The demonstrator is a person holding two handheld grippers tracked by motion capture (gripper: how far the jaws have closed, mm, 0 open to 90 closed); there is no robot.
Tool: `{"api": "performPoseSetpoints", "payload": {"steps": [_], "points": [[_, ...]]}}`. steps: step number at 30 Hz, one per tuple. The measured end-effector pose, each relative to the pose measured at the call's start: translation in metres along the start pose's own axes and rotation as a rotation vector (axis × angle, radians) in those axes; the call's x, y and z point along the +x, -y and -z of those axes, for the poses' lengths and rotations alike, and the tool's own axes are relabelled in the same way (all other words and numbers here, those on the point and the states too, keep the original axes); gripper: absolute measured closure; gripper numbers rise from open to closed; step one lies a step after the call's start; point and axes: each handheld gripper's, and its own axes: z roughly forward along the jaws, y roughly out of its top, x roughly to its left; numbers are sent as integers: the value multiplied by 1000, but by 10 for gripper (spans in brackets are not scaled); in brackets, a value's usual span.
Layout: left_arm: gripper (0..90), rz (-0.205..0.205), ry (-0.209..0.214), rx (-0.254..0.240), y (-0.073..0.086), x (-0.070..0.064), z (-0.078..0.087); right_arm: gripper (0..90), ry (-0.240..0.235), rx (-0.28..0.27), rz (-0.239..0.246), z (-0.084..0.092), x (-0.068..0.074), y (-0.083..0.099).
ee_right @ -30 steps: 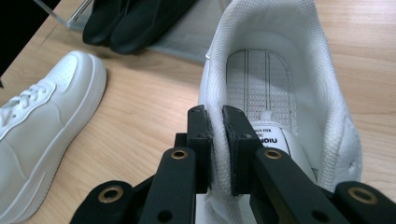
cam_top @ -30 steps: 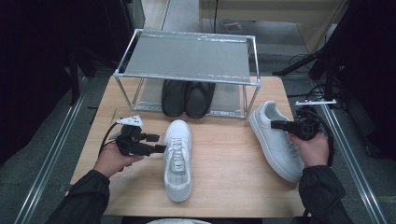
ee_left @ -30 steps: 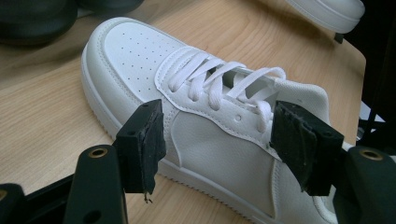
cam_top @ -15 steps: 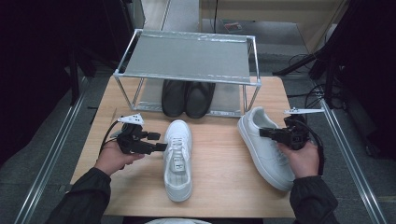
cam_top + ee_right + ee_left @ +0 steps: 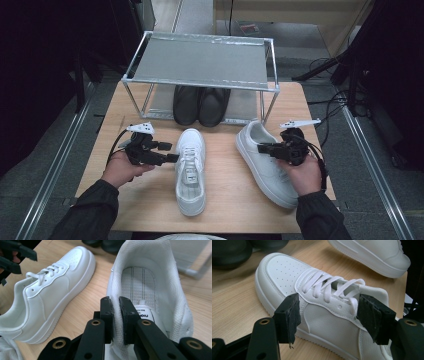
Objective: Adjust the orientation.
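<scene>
Two white sneakers lie on the wooden table (image 5: 230,200). The left sneaker (image 5: 190,170) points its toe toward the rack. My left gripper (image 5: 171,152) is at its left side, jaws open. In the left gripper view the pads (image 5: 287,317) stand wide apart before the laced side of that sneaker (image 5: 322,315), not pressing it. My right gripper (image 5: 262,147) is shut on the right sneaker (image 5: 267,167). In the right gripper view both jaws (image 5: 115,315) pinch the padded collar wall of that sneaker (image 5: 147,282), one pad inside and one outside.
A metal shoe rack (image 5: 200,62) stands at the back of the table, with a pair of black shoes (image 5: 202,105) on its lower level. Bare wood lies between the two sneakers. Cables (image 5: 330,107) trail off the table's right edge.
My right gripper has carried the right sneaker leftward, toward the middle of the table and closer to the other sneaker. The left gripper has stayed in place.
</scene>
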Motion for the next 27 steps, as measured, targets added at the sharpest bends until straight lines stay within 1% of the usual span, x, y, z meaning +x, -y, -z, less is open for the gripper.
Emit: {"api": "performPoseSetpoints", "payload": {"steps": [4,8,14,20,22,24,27], "points": [[354,0,-5,-3,0,-1,1,832,-17,16,18,-11,10,-3],[354,-2,0,-6,0,-1,1,832,-34,27,41,-22,20,-6],[354,-4,-1,-7,1,-1,1,831,-60,43,60,-39,32,-10],[354,-3,1,-8,1,-2,1,831,-75,45,57,-56,42,-15],[354,-5,-1,-6,1,-2,1,830,-64,48,69,-61,46,-15],[355,-5,0,-5,1,-2,1,831,-61,50,71,-67,47,-15],[354,-7,0,-4,2,-2,1,831,-70,54,61,-75,48,-13]]}}
